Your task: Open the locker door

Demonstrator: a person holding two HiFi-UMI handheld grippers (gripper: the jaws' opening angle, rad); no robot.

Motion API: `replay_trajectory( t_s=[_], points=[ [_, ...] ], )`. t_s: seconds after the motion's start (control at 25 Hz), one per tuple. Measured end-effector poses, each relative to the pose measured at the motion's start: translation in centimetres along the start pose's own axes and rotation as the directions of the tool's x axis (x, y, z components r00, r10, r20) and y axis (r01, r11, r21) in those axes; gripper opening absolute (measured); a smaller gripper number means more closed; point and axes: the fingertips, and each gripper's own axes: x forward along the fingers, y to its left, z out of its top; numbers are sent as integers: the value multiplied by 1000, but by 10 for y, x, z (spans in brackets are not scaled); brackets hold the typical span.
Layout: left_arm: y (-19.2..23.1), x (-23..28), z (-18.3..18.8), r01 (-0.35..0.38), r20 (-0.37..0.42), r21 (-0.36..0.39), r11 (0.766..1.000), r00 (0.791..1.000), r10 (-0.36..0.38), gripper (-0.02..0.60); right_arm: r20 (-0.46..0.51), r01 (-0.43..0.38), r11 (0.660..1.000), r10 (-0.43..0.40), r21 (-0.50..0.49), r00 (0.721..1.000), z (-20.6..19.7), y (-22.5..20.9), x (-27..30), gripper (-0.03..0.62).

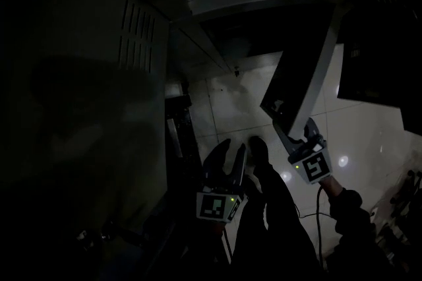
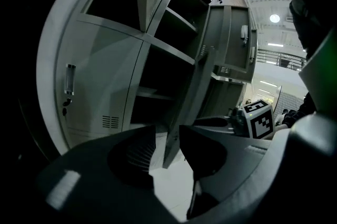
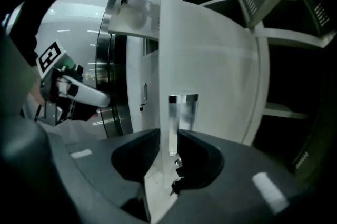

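Note:
The grey locker door stands swung out from the locker, far from closed. My right gripper is at the door's lower free edge. In the right gripper view its jaws straddle that thin edge of the door, just below the recessed metal handle, and they stand wide without clamping it. My left gripper hangs low between the locker and the door, open with nothing in it. Between its jaws only floor and the door's edge show.
Open shelf compartments lie behind the door. A closed neighbouring door with vent slots is at the left. The person's legs and shoes stand on the pale tiled floor between the grippers. A cable trails from the right gripper.

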Motion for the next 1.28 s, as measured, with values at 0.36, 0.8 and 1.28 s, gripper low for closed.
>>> replay_trajectory(
  t_s=[0.36,0.8,1.28],
  points=[
    [-35,-87,-8,8,121,34,999,993,-12,146,-122,175,985,-173,6,977,-37,-11,-73,57],
    [-189,-432,-71,-10,149,-42,999,989,16,129,-56,64,957,-50,282,997,32,367,-377,51],
    [-337,-542,-80,26,145,42,999,989,-32,126,33,50,989,-55,138,998,105,434,-550,3]
  ],
)
